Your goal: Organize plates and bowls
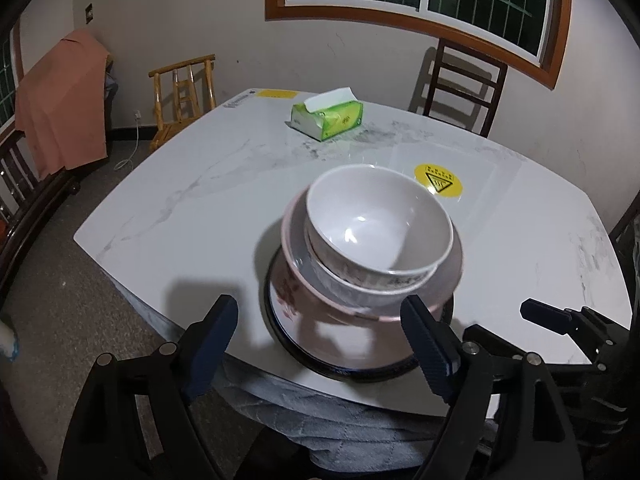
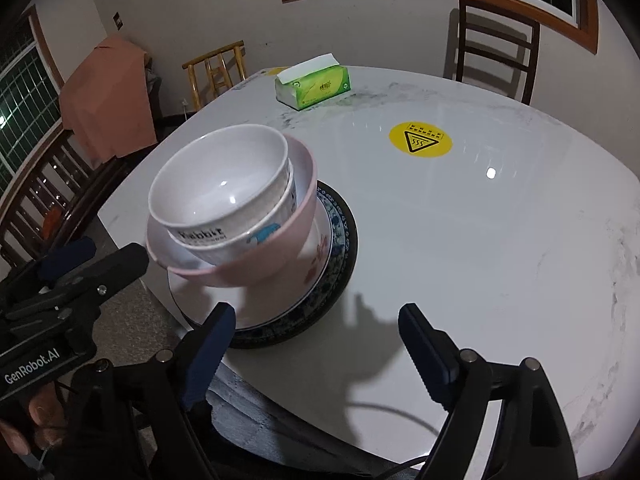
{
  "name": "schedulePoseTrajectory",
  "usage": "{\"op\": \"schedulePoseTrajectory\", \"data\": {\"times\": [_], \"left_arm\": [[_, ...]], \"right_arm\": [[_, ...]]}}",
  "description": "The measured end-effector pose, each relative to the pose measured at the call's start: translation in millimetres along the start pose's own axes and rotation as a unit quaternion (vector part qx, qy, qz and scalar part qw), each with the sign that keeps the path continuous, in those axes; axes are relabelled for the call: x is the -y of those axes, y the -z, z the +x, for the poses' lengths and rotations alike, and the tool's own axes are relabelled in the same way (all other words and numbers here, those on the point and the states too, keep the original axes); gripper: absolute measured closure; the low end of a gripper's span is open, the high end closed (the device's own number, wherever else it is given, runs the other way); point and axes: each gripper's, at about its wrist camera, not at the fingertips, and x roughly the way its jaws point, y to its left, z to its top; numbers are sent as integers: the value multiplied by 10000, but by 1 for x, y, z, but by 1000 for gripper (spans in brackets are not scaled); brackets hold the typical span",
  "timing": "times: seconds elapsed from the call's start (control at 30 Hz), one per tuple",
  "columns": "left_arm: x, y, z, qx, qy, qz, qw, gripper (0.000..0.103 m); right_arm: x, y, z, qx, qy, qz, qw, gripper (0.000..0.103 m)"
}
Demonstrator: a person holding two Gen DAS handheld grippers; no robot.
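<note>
Bowls [image 1: 376, 220] nested atop plates [image 2: 336, 256]

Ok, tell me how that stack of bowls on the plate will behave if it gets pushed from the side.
The stack of bowls looks apt to tip: it already leans to one side on the plate. The glossy rims suggest the bowls may slide against each other. They would probably chip if they fell on the hard table.

We see a bowl [image 1: 378, 220] nested in a second bowl [image 1: 360, 292], inside a wider bowl [image 1: 304, 280], on stacked plates [image 1: 320, 344] at the tabletop's [image 1: 192, 216] near edge; a tissue pack [image 1: 327, 119] lies behind.
</note>
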Motion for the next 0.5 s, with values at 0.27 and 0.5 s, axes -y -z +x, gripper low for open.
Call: {"op": "schedulePoseTrajectory", "data": {"times": [0.27, 0.5], "left_arm": [[6, 5, 2, -63, 27, 35, 10000, 22], [7, 7, 3, -97, 47, 45, 9999, 22]], "right_arm": [[-4, 6, 0, -22, -48, -62, 10000, 17], [-7, 7, 0, -13, -75, -96, 9999, 17]]}}
